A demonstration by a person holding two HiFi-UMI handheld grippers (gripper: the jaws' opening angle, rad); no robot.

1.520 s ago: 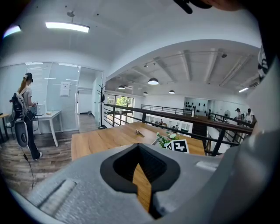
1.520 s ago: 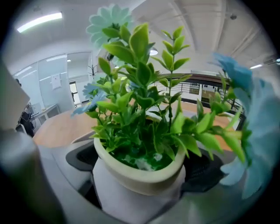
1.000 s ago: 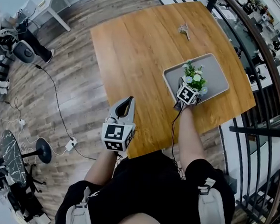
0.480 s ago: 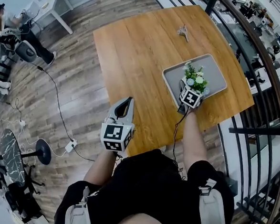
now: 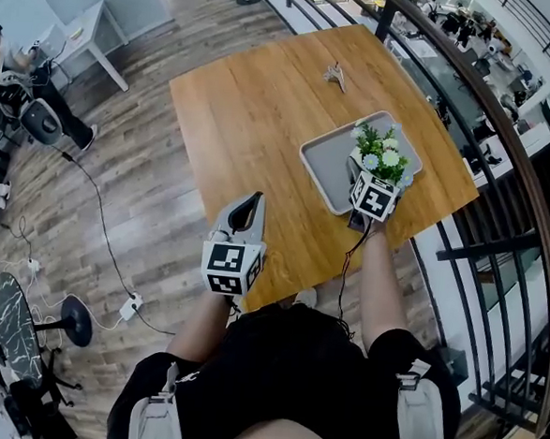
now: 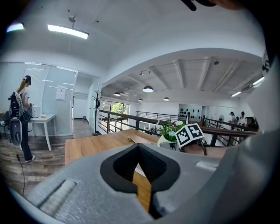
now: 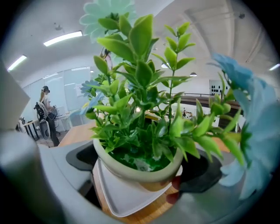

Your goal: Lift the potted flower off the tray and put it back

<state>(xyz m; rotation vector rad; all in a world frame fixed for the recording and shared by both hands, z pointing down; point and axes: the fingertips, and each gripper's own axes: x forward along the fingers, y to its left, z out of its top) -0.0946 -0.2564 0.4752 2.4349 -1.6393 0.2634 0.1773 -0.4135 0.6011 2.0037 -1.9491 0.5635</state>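
With your left claw (image 5: 248, 206) closed and empty, your right claw (image 7: 140, 171) held the potted flower (image 7: 141, 127) seemingly just above the tray (image 5: 328, 161), needing a level set-down.

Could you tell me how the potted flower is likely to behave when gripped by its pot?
Probably top-heavy: the potted flower carries foliage well above and beyond its small pot, so it may tilt in the right gripper. The pot's smooth, rounded wall could slip. The thin stems likely flex.

One potted flower (image 5: 381, 154), one tray (image 5: 326, 167), one table (image 5: 249, 118), one small object (image 5: 336, 74), two grippers: left gripper (image 5: 252, 203), right gripper (image 5: 369, 179).
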